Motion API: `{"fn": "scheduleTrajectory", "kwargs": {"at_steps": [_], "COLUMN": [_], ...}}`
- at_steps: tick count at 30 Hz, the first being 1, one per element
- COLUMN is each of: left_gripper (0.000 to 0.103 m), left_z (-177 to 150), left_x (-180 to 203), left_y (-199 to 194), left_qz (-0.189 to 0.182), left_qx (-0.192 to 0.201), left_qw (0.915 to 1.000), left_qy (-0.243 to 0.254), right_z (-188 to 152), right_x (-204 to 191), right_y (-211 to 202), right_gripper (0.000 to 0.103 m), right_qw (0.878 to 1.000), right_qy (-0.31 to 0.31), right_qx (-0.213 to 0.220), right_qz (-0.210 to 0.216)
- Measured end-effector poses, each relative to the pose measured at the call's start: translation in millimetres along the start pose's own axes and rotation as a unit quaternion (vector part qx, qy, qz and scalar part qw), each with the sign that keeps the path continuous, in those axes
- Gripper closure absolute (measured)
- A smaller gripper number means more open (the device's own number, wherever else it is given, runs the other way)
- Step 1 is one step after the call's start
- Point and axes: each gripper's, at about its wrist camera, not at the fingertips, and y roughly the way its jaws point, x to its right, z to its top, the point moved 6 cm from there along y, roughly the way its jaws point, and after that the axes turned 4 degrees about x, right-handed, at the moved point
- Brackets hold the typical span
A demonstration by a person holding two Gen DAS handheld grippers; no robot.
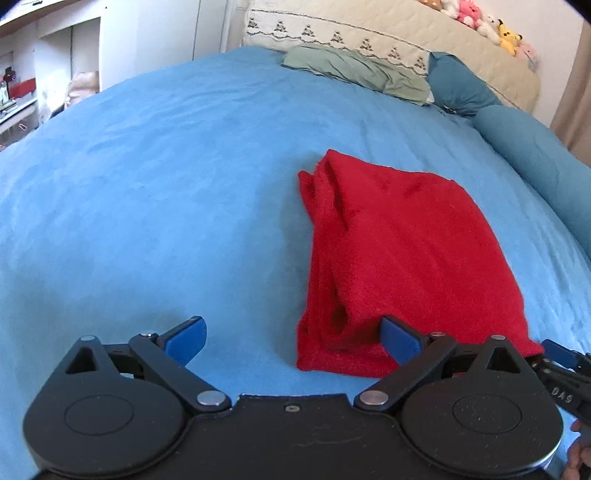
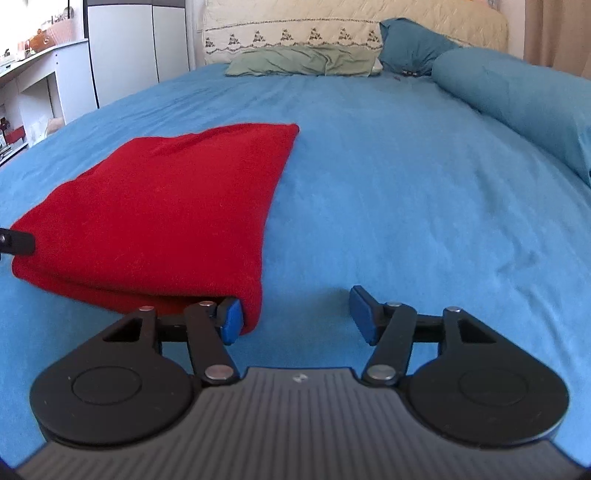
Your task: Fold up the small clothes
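Note:
A red garment (image 1: 399, 258) lies folded in layers on the blue bedspread (image 1: 166, 184). My left gripper (image 1: 291, 341) is open at the garment's near left corner, with its right pad (image 1: 400, 341) against the cloth's near edge. My right gripper (image 2: 295, 314) is open at the garment's (image 2: 166, 221) near right corner, with its left pad (image 2: 232, 321) touching the corner. Neither gripper holds cloth. The right gripper's tip shows at the left wrist view's right edge (image 1: 561, 354). The left gripper's tip shows at the right wrist view's left edge (image 2: 16, 242).
A green pillow (image 2: 303, 61), a dark blue pillow (image 2: 413, 46) and a long blue bolster (image 2: 517, 99) lie at the bed's head and right side. A cream headboard cover (image 1: 369, 33) carries plush toys (image 1: 491, 26). White shelves (image 1: 44, 74) stand to the left.

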Motion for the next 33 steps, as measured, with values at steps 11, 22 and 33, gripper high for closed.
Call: {"fn": "scheduleTrajectory", "kwargs": {"at_steps": [11, 22, 33], "left_gripper": [0.0, 0.0, 0.011], "left_z": [-6.7, 74.9, 118.7], "left_x": [-10.3, -41.1, 7.9], "left_y": [8.9, -45.4, 78.6], "left_qz": [0.047, 0.001, -0.109], "left_qx": [-0.065, -0.056, -0.148], "left_qw": [0.9963, 0.9984, 0.9817], "left_qy": [0.033, 0.008, -0.05], "right_z": [7.7, 91.6, 128.3], "right_x": [-0.6, 31.9, 36.2], "right_y": [-29.6, -64.9, 54.1], "right_gripper": [0.026, 0.0, 0.0], "right_qw": [0.998, 0.993, 0.957], "right_qy": [-0.046, -0.05, 0.169], "right_qx": [-0.01, -0.007, -0.165], "right_qz": [0.047, 0.103, 0.169]}}
